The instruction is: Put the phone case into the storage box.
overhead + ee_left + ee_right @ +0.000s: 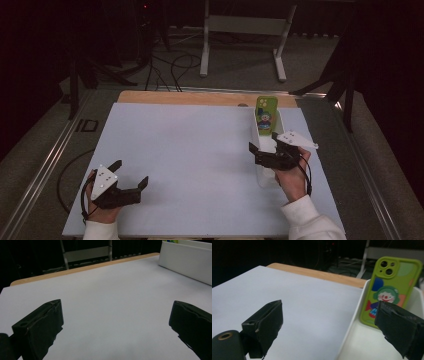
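Note:
A green phone case (265, 114) (390, 288) printed with a clown stands upright against the far end of a narrow white tray (268, 176) (355, 315) at the table's right. My right gripper (265, 141) (329, 325) is open over the tray's near half, its jaws straddling the tray's left wall, empty. My left gripper (131, 173) (116, 325) is open near the front left of the white table sheet (190, 150), with nothing between its jaws. The tray's wall (185, 261) appears far off in the left gripper view.
A wooden table edge (200, 97) runs along the back of the sheet. Beyond it the floor holds cables (172, 67) and a white desk frame (245, 30). Dark stands flank the table on both sides.

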Demonstrator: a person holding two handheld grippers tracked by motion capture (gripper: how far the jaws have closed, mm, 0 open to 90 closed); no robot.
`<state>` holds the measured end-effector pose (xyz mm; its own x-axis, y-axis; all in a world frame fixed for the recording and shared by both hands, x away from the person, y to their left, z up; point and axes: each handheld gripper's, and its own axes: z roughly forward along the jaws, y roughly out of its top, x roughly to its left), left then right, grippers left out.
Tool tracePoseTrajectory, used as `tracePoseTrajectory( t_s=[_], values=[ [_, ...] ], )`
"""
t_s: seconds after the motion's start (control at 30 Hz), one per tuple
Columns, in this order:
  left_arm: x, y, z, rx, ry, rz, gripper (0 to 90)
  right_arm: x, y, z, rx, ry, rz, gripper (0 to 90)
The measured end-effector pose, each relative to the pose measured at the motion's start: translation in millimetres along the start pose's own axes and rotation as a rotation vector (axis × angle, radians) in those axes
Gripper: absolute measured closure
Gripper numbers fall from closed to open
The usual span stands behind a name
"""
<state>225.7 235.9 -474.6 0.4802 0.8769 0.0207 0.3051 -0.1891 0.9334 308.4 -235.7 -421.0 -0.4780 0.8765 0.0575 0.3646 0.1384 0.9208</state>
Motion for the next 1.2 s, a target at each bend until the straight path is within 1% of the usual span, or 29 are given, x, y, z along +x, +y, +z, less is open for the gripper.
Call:
tracePoseTrajectory(
  t_s=[0.1,0.2,0.23,0.33,0.4,0.47,0.57,0.73,0.83,0.9,1.1,1.2],
  values=[
    [0.2,0.2,-0.4,-0.002,-0.001,-0.002,0.0,1.1,-5.3,-7.7,-0.006,0.027,0.014,8.5],
    [0.1,1.0,-1.1,-0.006,-0.003,-0.003,0.0,2.9,-13.4,-15.6,-0.007,0.053,0.016,8.4],
    [0.2,1.2,-1.3,-0.006,-0.003,-0.002,0.0,4.1,-16.7,-18.0,-0.01,0.057,0.012,8.4],
    [0.0,1.5,-1.7,-0.007,-0.002,-0.002,0.0,7.9,-26.2,-24.9,-0.025,0.053,-0.027,8.3],
    [0.0,1.7,-1.7,-0.007,-0.005,-0.002,0.0,9.7,-31.8,-28.2,-0.032,0.062,-0.039,8.2],
    [-0.1,2.0,-2.1,-0.008,-0.005,0.001,0.0,11.0,-36.7,-30.7,-0.033,0.058,-0.047,8.2],
    [0.0,2.6,-2.9,-0.01,-0.008,0.003,0.0,12.2,-45.3,-36.5,-0.046,0.069,-0.04,8.2],
    [0.2,2.8,-3.4,-0.009,-0.02,0.007,0.0,15.2,-60.1,-43.1,-0.06,0.088,-0.056,8.2],
    [0.1,2.9,-3.6,-0.009,-0.02,0.01,0.0,16.7,-68.1,-47.3,-0.083,0.11,-0.041,8.2],
    [0.3,2.7,-3.6,-0.01,-0.022,0.009,0.0,18.0,-72.7,-49.3,-0.093,0.11,-0.049,8.2],
    [-0.3,2.4,-4.3,-0.012,-0.034,0.023,0.0,18.5,-80.7,-55.4,-0.104,0.102,-0.073,8.2],
    [-0.4,1.6,-4.6,-0.012,-0.047,0.031,0.0,17.3,-83.9,-57.7,-0.115,0.105,-0.07,8.2]
  ],
)
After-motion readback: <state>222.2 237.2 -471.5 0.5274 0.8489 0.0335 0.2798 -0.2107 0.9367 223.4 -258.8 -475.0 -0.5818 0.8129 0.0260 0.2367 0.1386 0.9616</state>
